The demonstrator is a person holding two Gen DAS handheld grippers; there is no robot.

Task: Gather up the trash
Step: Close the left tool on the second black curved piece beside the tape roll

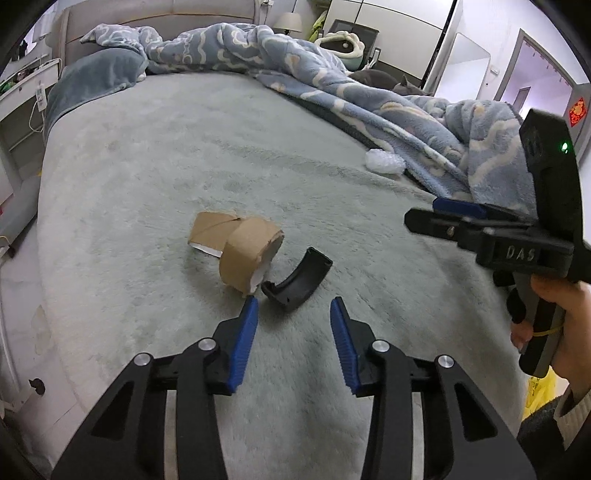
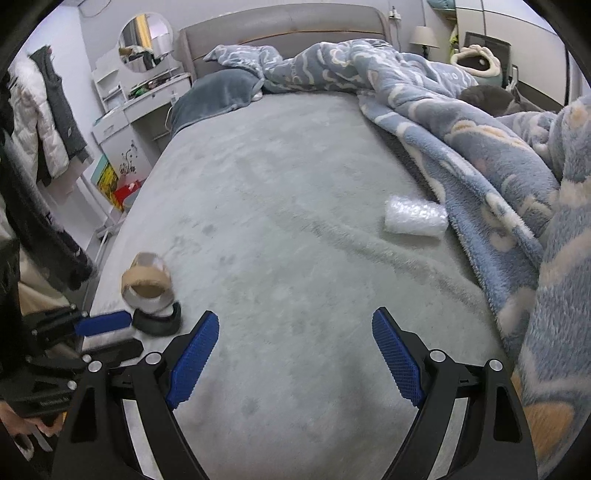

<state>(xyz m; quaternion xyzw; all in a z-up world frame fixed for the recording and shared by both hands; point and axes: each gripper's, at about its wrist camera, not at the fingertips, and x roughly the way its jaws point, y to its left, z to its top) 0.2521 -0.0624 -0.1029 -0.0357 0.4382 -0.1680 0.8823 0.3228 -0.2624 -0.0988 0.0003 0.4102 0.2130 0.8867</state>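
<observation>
Left gripper (image 1: 293, 306): spread wide and holding nothing, low over the bed, with the black curved piece just ahead of the gap between its blue ribbed pads; I judge it is lined up to take that piece first.
Right gripper (image 2: 295, 328): also released and empty, jaws wide apart over bare bedding, pointed up the bed toward the bubble wrap; likely waiting its turn while the left works.
Black curved piece (image 1: 297, 277): a short arc of hard, smooth plastic, hollow on its inner side, lying flat and touching the tape roll at one end; rigid, so it should pinch cleanly across its width.
Tape roll (image 1: 251, 254): a used-up brown cardboard ring with a torn, creased flap of brown paper trailing behind it and white backing showing; light and crushable, lying near the left edge of the bed.
Bed cover (image 1: 184, 166): pale grey-green plush, soft and slightly matted, so small items sink in a little.
Bubble wrap (image 2: 413, 219): a small white, crinkly bundle, well apart from the other two scraps, just beside the blanket's edge.
Blanket (image 2: 480, 155): thick blue fleece with cloud shapes, bunched along the right side.
Headboard (image 2: 288, 26): grey padded panel at the far end.
</observation>
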